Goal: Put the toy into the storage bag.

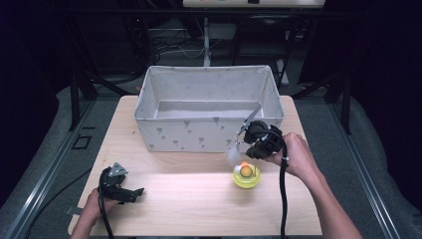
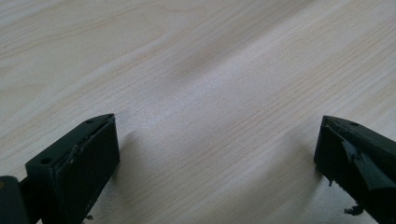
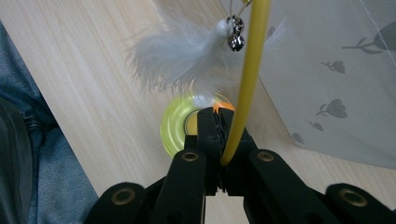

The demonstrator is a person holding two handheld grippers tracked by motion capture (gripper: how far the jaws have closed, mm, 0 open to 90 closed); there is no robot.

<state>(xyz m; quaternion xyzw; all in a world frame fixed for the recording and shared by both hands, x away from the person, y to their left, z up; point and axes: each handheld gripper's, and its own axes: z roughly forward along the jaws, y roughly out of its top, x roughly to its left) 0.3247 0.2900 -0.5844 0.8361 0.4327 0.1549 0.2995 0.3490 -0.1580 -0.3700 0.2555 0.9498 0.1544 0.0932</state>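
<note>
Nearby, wand (image 3: 250,70) beside bin's wall (image 3: 336,84).

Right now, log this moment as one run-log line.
right gripper: shut on yellow wand of white feather toy | above yellow round base | left gripper: open, over wooden table | fabric bin: behind

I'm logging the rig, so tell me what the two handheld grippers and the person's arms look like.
Both grippers are black. The left gripper carries a grey three-cornered plate on top, and its jaws are blocky and wedge-tipped. The right gripper has brass-coloured pivot rivets. A black cable trails from each. No sleeves show on the forearms.
</note>
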